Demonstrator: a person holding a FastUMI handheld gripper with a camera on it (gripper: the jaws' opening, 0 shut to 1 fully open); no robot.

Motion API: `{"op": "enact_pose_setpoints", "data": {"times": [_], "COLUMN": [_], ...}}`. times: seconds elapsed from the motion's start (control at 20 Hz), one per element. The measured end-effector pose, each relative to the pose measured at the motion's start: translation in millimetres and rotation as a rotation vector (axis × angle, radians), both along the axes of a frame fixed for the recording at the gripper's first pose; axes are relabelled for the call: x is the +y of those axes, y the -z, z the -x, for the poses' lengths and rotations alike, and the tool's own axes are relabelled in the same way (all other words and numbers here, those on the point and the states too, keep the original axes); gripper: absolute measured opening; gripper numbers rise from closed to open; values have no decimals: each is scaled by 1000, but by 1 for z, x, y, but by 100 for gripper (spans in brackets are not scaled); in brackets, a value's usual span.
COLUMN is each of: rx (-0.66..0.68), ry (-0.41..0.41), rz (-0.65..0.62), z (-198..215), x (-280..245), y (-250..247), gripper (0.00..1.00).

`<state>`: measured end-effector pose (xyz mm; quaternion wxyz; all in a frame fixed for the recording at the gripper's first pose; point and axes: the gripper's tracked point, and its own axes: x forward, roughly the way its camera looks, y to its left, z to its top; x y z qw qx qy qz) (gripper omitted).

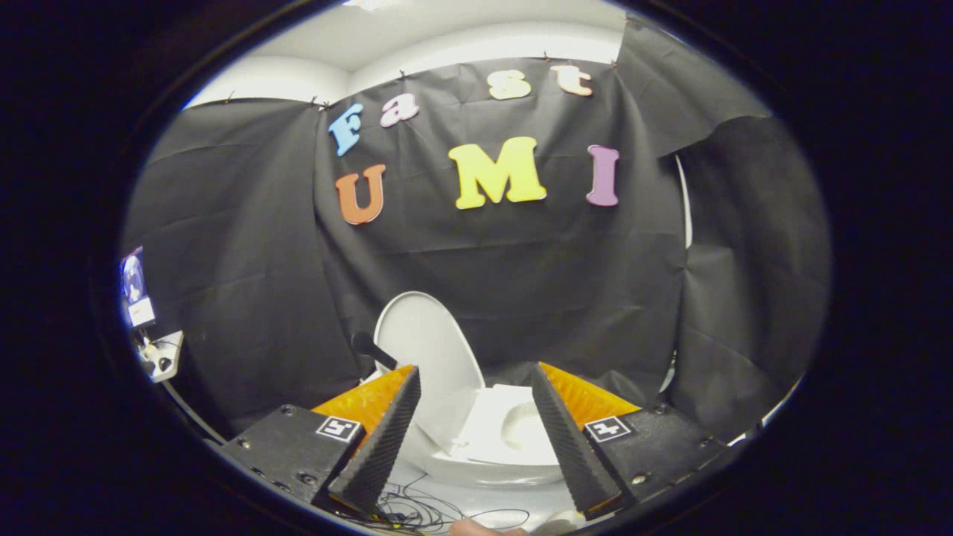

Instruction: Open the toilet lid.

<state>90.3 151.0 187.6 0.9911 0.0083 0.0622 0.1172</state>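
Toilet lid (426,350) stands raised in the lower middle of the frame, above the white seat (514,432), leaning left of upright. Gripper (476,439) fingers are spread apart, holding nothing. Judged risk: the lid could tip forward and slam, or a finger could catch the loose wires (417,510) below.

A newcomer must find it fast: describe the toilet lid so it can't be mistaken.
Start at the black cloth wall. At its foot, beyond the open gripper, whose black ridged fingers hold nothing, stands a white toilet. Its smooth white oval lid stands raised, tilted back, unlike the flat seat.
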Motion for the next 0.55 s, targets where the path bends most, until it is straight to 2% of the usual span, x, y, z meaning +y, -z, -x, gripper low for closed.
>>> {"op": "enact_pose_setpoints", "data": {"times": [0.25,0.4,0.55], "rx": [-71,-77,-97], "ry": [111,125,136], "rz": [-14,-16,-40], "z": [45,69,83], "x": [-57,-75,-86], "y": [35,61,65], "gripper": [95,96,96]}}
